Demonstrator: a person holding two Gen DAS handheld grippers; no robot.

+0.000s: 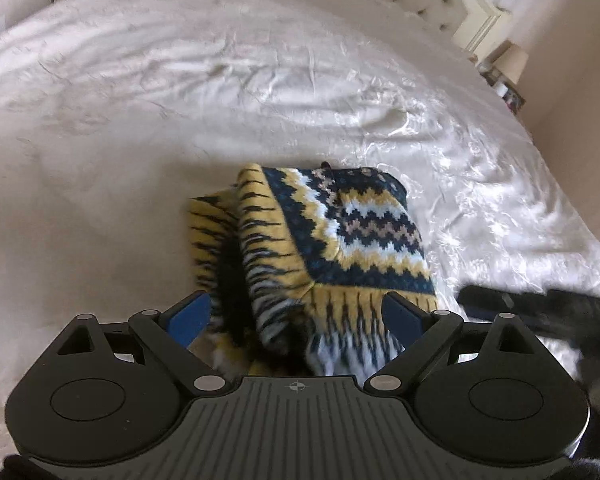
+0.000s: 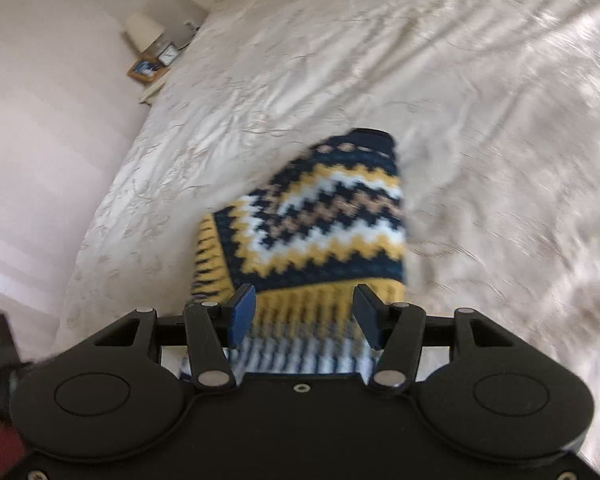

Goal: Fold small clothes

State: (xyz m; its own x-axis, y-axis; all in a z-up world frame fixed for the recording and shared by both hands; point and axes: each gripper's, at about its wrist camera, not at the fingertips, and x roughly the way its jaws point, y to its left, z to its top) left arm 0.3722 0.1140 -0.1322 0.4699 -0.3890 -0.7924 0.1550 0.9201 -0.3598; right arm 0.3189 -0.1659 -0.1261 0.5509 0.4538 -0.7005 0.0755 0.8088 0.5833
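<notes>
Folded knit garment (image 1: 340, 236) on the bed (image 1: 180, 100), lamp (image 2: 143, 31) beside bed

No readable text, label or number anywhere (only blur and knit pattern)

Knitted garment (image 1: 356, 232) in navy, mustard yellow, white and tan zigzag bands, bedspread (image 1: 180, 100) shiny cream-white, hand-held gripper (image 2: 304, 312) black with blue pads
</notes>
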